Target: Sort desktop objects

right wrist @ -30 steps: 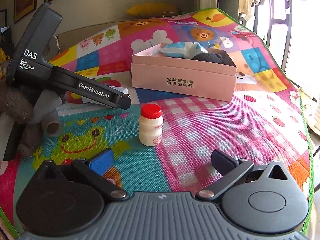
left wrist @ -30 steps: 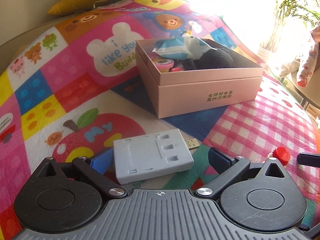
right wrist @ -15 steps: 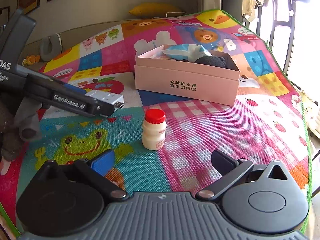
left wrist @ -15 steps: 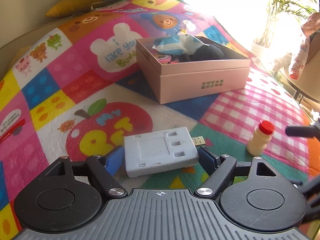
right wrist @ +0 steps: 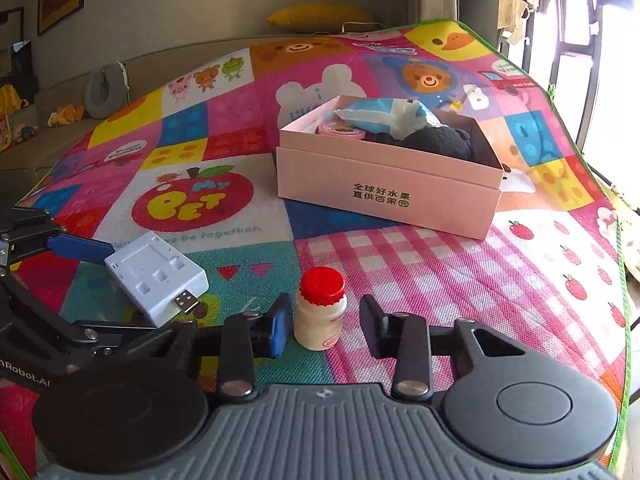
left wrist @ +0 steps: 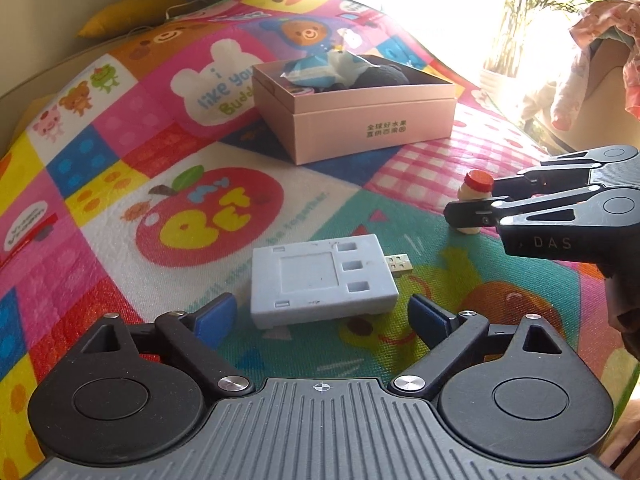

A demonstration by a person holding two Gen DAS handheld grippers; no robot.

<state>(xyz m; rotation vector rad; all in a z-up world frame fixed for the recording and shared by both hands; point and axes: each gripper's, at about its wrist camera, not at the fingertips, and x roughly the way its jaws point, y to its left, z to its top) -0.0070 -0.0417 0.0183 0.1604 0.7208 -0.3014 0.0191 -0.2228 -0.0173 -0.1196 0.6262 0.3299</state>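
- Left gripper (left wrist: 322,314): jaws spread wide, straddling the grey charger block (left wrist: 322,278), neither pad touching it; the block lies flat on the play mat (left wrist: 120,184)
- Right gripper (right wrist: 323,326): jaws apart around the small drink bottle (right wrist: 320,314), which stands upright; contact not yet made
- Risk: an uneven close could tip the narrow, top-heavy bottle; the block's smooth hard plastic may slip or pivot, and its protruding USB plug (left wrist: 399,263) could snag
- Pink cardboard box (right wrist: 384,196), rigid, already holding soft items, stands well apart
- Mat is woven and textured, slightly rumpled
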